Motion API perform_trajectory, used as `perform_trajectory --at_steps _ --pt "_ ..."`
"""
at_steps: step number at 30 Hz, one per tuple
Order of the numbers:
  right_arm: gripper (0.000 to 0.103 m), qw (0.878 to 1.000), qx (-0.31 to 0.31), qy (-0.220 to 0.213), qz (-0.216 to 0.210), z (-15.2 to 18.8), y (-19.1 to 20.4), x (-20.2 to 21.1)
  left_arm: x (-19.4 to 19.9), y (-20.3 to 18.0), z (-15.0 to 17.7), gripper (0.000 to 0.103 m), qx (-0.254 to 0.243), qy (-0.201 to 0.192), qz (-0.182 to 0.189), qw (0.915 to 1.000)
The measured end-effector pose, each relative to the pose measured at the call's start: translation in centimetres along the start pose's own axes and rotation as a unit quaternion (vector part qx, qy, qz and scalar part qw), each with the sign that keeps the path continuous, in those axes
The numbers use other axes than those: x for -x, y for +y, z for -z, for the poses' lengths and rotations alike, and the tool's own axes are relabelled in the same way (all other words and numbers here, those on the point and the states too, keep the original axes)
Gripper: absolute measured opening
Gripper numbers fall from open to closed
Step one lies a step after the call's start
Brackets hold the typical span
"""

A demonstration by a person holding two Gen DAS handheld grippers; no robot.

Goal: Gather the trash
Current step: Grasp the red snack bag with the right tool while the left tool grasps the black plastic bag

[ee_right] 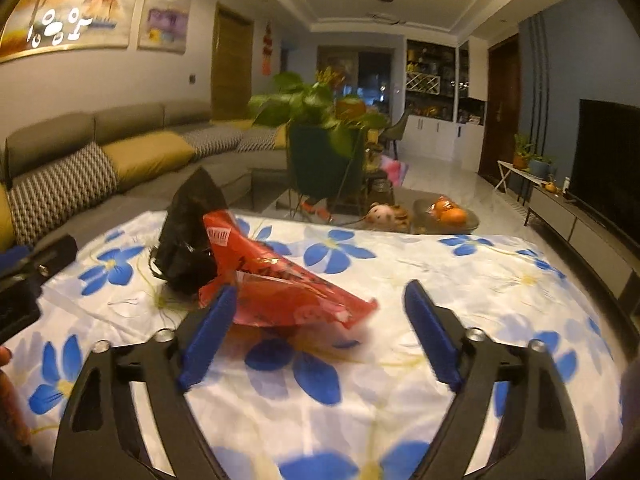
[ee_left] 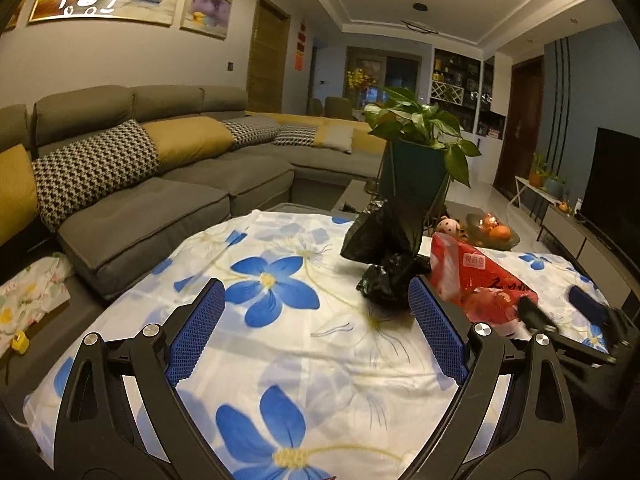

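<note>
Left gripper [ee_left: 316, 292] jaws wide and empty, right gripper [ee_right: 320, 292] jaws wide, red wrapper [ee_right: 288, 292] between them, ungripped

Lower middle, a smooth matt floral cloth [ee_left: 304, 360] covers the surface. Centre right, the black bag [ee_left: 384, 248] is thin crinkled glossy plastic; right of it the red wrapper [ee_right: 280, 284] is shiny crumpled film. The left tongs [ee_left: 316, 304] carry rough blue textured pads [ee_left: 436, 328] on matt black plastic arms with metal bolts.

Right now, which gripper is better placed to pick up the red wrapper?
Right. The right gripper is open with the red wrapper just ahead of its fingers; the left gripper faces the black bag.
</note>
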State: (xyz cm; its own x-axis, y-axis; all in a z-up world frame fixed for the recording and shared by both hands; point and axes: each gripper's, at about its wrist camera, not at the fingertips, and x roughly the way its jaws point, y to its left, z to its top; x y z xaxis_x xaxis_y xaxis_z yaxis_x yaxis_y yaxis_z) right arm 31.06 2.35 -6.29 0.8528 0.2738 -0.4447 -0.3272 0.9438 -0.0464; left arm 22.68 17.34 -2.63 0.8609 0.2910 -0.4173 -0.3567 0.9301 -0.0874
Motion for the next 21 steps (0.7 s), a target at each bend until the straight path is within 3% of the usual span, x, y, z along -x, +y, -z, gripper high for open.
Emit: perform_trajectory --at_steps 4,10,13,21 --pt "0.066 1.0 0.015 0.018 0.005 -0.1 0.5 -2.4 -1.0 -0.3 -0.4 0.091 -0.016 -0.004 0.008 0.9998" --pt "0.022 0.999 0.009 0.042 -0.018 0.3 0.0 -3.6 -2.3 -1.1 -0.6 0.091 -0.028 -0.004 0.037 0.9989" --pt "0.008 0.999 0.008 0.038 -0.017 0.6 -0.5 -2.9 -3.1 -1.9 -0.4 0.091 -0.032 -0.001 0.047 0.9984" --pt "0.004 0.998 -0.055 -0.02 0.019 1.3 -4.3 1.0 -4.7 -4.5 -0.1 0.091 -0.06 0.005 0.072 0.9956"
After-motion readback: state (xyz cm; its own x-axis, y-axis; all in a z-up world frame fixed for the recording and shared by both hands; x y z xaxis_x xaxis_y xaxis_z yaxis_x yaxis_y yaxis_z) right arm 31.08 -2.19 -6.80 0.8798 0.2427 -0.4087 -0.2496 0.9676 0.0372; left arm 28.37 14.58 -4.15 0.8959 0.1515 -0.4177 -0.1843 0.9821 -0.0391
